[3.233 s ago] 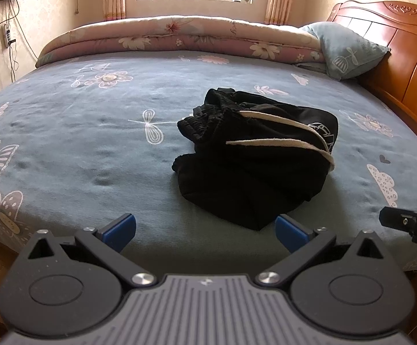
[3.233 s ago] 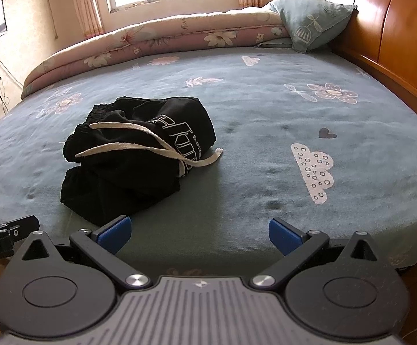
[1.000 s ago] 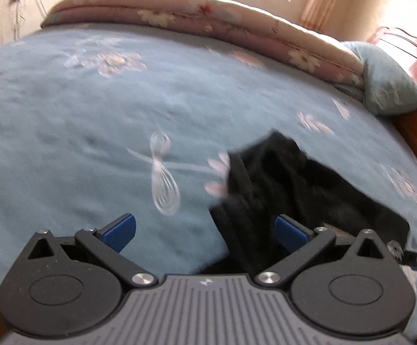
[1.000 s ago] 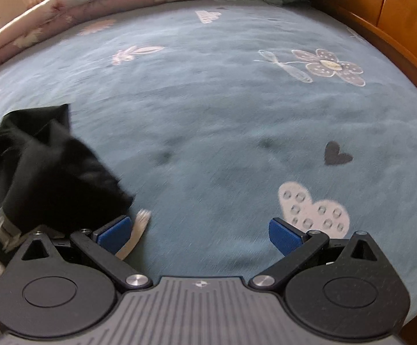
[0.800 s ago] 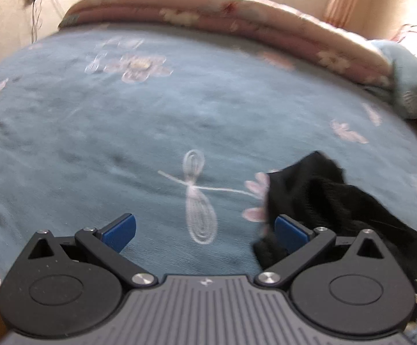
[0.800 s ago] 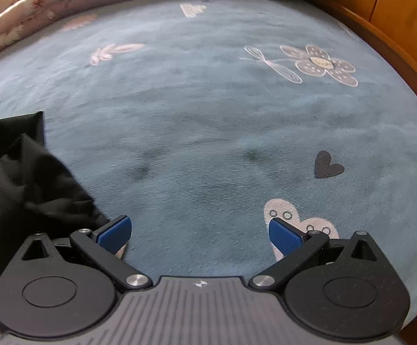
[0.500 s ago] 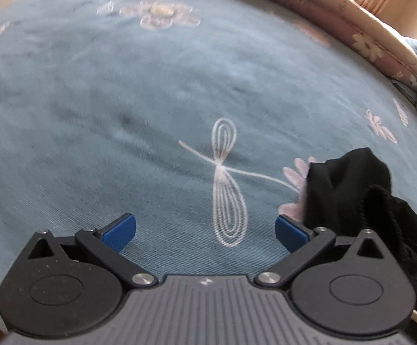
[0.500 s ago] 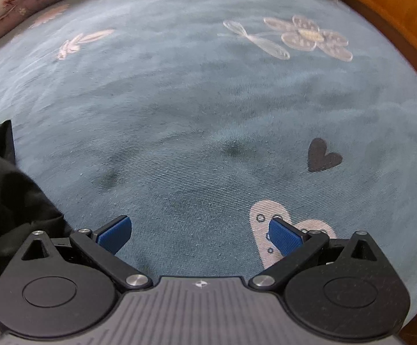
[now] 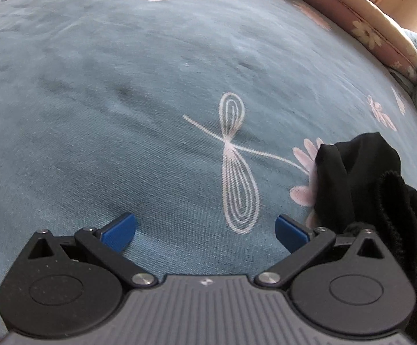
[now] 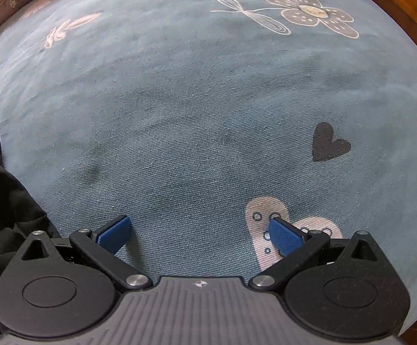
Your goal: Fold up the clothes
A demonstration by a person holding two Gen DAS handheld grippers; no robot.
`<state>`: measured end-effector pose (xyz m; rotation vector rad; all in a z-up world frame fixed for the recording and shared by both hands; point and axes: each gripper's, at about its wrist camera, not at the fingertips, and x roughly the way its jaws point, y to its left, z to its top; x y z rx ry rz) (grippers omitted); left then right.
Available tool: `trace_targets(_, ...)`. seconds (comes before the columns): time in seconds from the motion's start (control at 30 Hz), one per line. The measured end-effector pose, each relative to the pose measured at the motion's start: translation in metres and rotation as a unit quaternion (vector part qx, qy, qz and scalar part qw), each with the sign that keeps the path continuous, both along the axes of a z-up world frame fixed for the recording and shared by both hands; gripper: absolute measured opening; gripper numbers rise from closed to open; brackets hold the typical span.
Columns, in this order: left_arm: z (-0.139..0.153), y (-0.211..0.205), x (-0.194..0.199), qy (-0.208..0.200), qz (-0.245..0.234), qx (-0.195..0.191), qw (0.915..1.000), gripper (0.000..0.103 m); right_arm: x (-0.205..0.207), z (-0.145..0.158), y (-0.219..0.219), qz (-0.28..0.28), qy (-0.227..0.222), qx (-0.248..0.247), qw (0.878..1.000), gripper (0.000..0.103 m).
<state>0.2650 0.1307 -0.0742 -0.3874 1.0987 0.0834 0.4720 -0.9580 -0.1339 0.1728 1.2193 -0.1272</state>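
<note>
Right now the left hand-held gripper [image 9: 205, 231] is wide open and holds nothing — so is the right hand-held gripper [image 10: 198, 234]. The black clothes [image 9: 361, 184] lie bunched between them on the blue bed [image 9: 122, 100].

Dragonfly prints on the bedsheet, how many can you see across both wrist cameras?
2. One dragonfly print lies ahead of the open left tongs, beside the black garment. The other dragonfly print is far ahead of the open right tongs. More may lie under the garment.
</note>
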Motion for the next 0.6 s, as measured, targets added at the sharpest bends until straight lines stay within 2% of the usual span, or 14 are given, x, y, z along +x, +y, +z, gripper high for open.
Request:
trace_targets(0.27,0.000,-0.002,-0.007,-0.018,-0.046,0.014,0.9987,0.102,0.002,-0.001,0.001,0.007,0.001,-0.008,1.000,0.103)
trace_targets(0.43,0.001,0.005,-0.012,-0.034,-0.046,-0.002,0.9984,0.102,0.007,-0.003,0.004,0.010,0.008,-0.012,1.000,0.103)
trace_targets(0.6,0.000,0.006,-0.013,-0.041,-0.067,-0.007,0.9969,0.102,0.007,-0.003,0.005,0.024,0.012,-0.016,1.000,0.103)
